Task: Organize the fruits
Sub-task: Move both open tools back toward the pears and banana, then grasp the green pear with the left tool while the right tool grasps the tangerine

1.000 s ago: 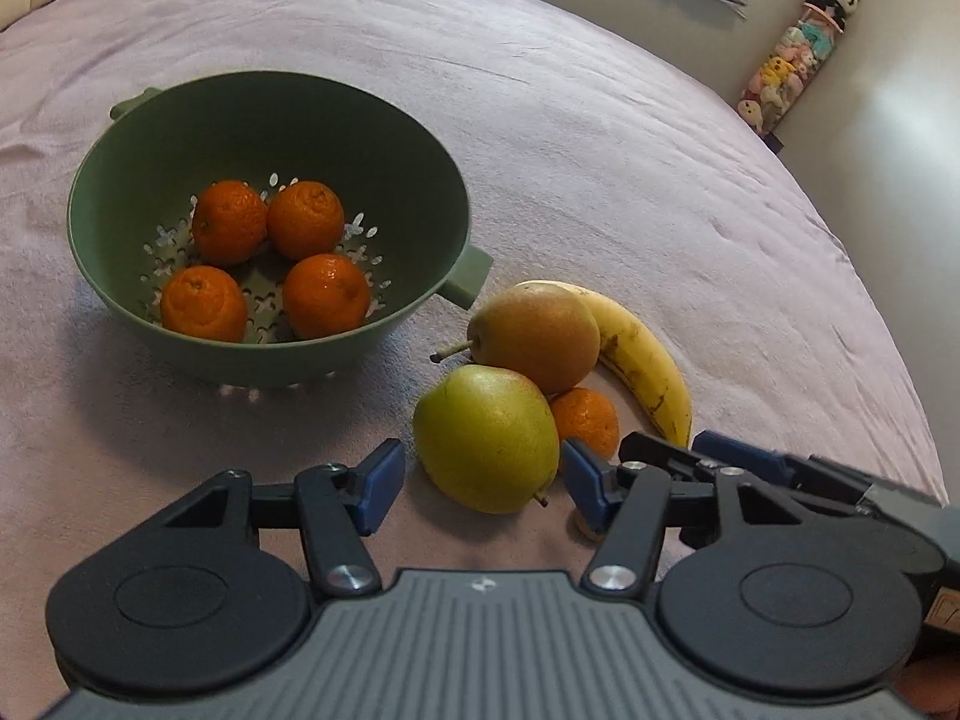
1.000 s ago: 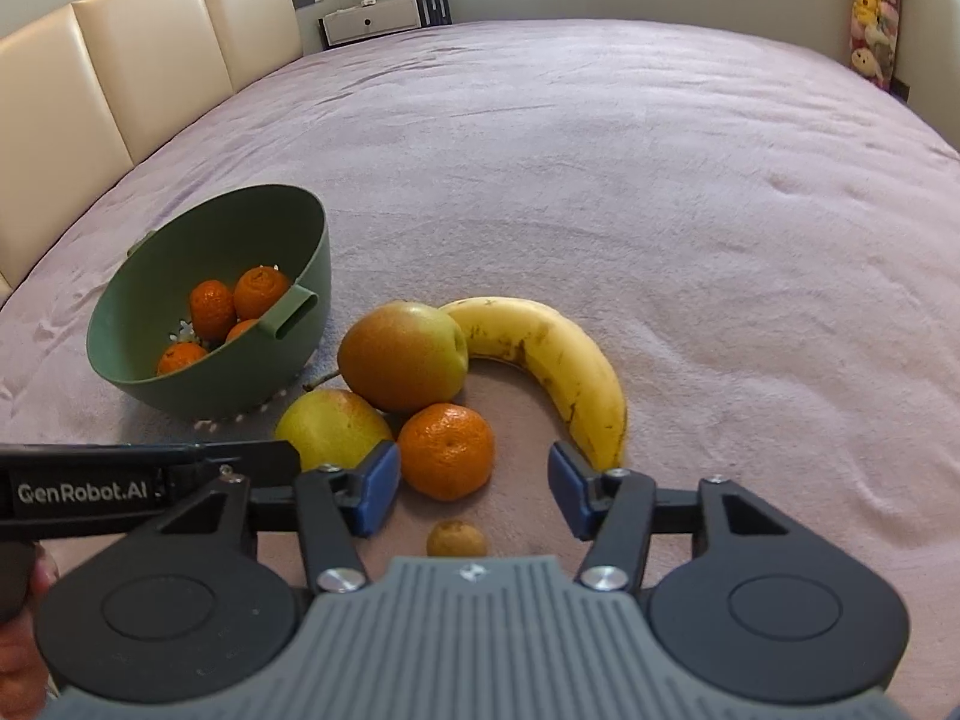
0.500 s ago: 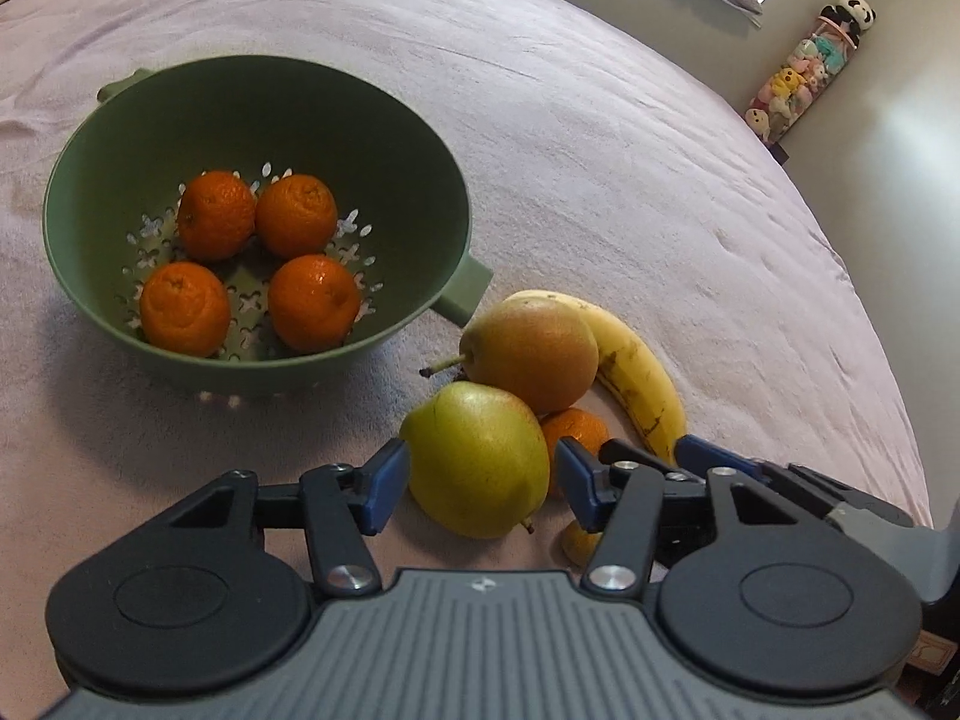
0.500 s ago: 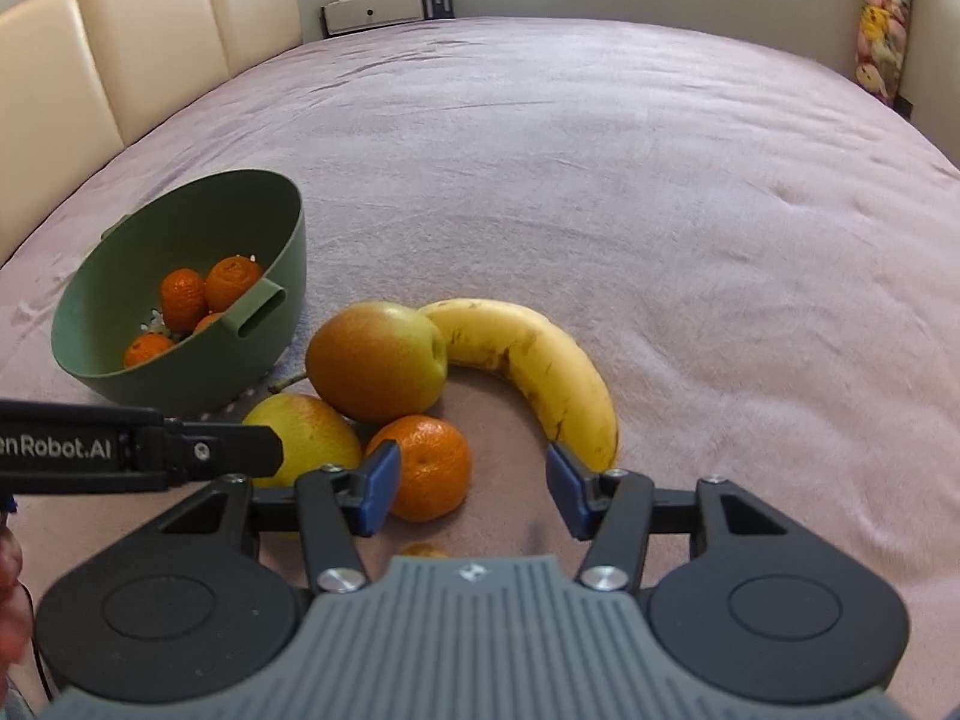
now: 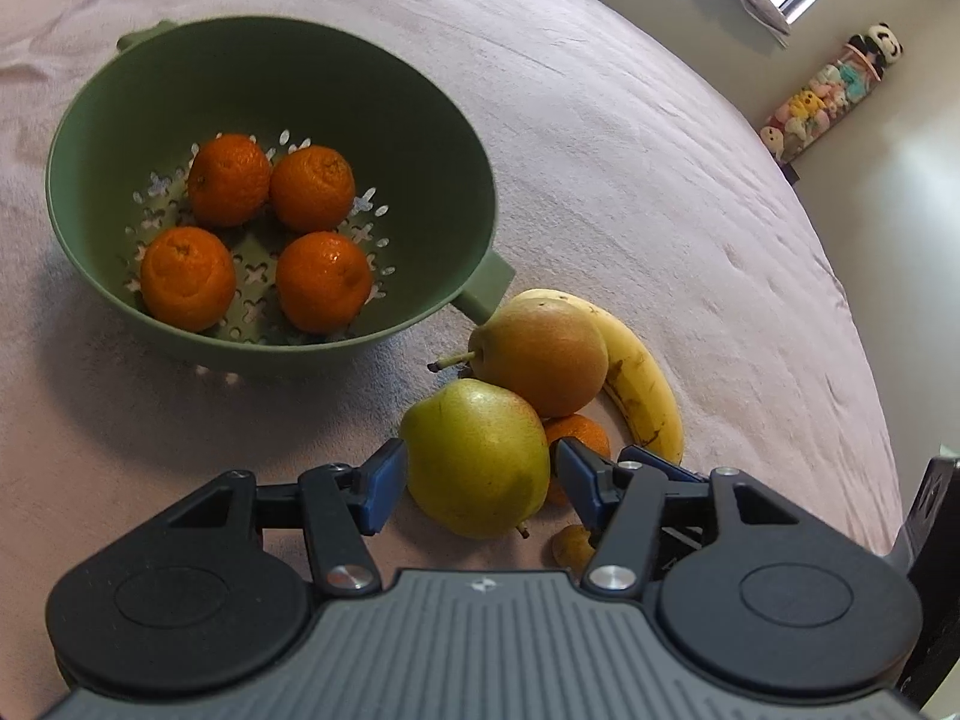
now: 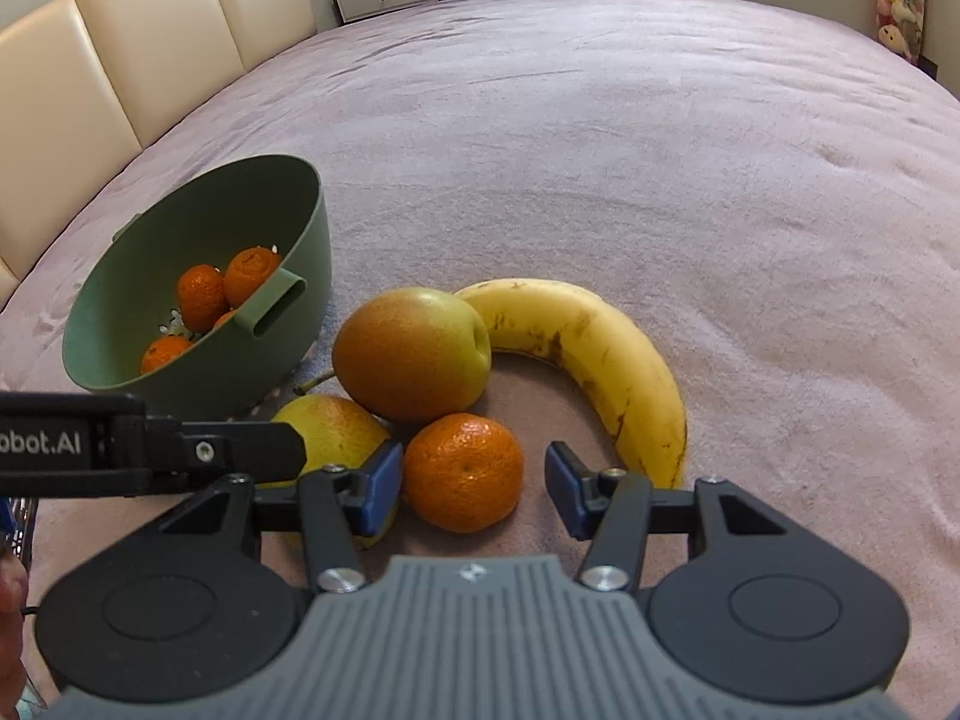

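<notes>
The green colander (image 5: pixel 270 90) holds four mandarins (image 5: pixel 312 187) on the pink blanket (image 5: pixel 630 180). Right of it, the green pear (image 5: pixel 474 456) sits between the left gripper's (image 5: pixel 477 480) wide-open jaws — stem pointing near. The right gripper (image 6: pixel 471 483), also wide, brackets a loose mandarin (image 6: pixel 462 471); the banana (image 6: pixel 600 354) curves far-to-near beyond.

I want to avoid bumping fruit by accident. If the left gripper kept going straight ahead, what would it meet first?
The green pear. The left gripper is open, with the pear already between its fingers. The reddish pear lies just beyond.
</notes>
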{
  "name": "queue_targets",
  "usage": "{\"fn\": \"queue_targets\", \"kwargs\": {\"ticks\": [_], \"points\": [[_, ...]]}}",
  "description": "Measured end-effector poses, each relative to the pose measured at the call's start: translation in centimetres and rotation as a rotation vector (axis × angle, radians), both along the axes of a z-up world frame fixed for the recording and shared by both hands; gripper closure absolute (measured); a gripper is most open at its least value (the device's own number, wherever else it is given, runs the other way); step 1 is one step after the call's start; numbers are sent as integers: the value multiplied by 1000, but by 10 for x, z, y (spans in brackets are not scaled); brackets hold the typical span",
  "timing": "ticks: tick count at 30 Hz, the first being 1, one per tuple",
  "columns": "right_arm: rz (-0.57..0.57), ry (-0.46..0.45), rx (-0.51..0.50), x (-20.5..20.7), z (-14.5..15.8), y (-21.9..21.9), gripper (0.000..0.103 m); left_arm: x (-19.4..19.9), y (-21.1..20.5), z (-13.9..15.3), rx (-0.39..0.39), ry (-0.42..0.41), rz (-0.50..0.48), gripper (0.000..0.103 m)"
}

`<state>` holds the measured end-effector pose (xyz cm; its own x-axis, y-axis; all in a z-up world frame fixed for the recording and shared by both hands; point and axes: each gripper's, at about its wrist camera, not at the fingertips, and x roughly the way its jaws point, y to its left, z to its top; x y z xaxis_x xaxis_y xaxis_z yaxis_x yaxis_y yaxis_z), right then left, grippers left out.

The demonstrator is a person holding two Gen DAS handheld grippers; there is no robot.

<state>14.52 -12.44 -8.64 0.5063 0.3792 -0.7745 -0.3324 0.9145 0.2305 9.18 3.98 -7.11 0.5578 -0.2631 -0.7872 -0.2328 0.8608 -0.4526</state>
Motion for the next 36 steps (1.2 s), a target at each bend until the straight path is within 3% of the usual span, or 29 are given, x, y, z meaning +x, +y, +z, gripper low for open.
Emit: {"fn": "queue_targets", "kwargs": {"ticks": [10, 12, 27, 36], "points": [[-56, 87, 108, 8, -14, -12, 51, 9, 8, -22, -78, 56, 48, 29], [-51, 96, 122, 8, -15, -12, 57, 11, 10, -26, -91, 57, 57, 27], [-66, 110, 151, 10, -21, -21, 58, 15, 14, -43, -169, 74, 82, 23], [-73, 105, 142, 7, -18, -19, 59, 13, 10, -40, -153, 49, 66, 27]]}}
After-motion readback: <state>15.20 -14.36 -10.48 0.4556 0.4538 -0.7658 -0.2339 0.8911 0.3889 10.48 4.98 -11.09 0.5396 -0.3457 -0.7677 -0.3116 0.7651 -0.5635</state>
